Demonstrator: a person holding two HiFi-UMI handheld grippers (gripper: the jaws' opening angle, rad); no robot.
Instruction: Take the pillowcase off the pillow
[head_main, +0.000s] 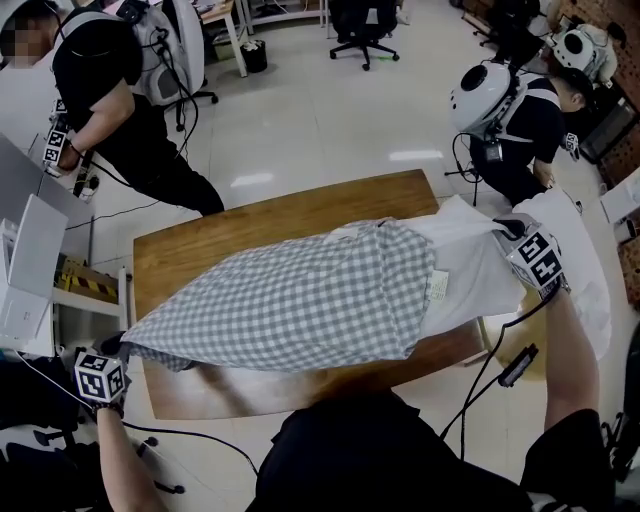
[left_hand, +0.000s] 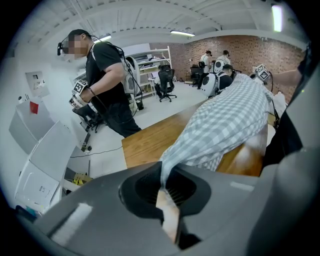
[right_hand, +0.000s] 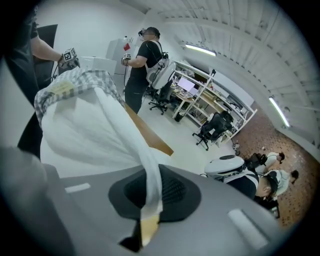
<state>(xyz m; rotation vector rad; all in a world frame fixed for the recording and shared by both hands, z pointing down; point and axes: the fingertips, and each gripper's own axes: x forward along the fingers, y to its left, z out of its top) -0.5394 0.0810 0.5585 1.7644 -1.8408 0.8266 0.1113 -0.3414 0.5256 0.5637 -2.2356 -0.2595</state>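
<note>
Left gripper (head_main: 122, 347) sits low by the table's near-left corner, jaws clamped on a corner of the grey-checked pillowcase (head_main: 300, 295). Case is pulled taut and spans diagonally across the wooden table (head_main: 200, 255), rising to the right. Its open mouth is bunched roughly two thirds along. White pillow (head_main: 470, 262) sticks out bare past the mouth, small label (head_main: 437, 287) showing just beside the hem. Right gripper (head_main: 508, 232) at far right, jaws pinched tight on a fold of the pillow's white fabric, out past the table's right edge.
</note>
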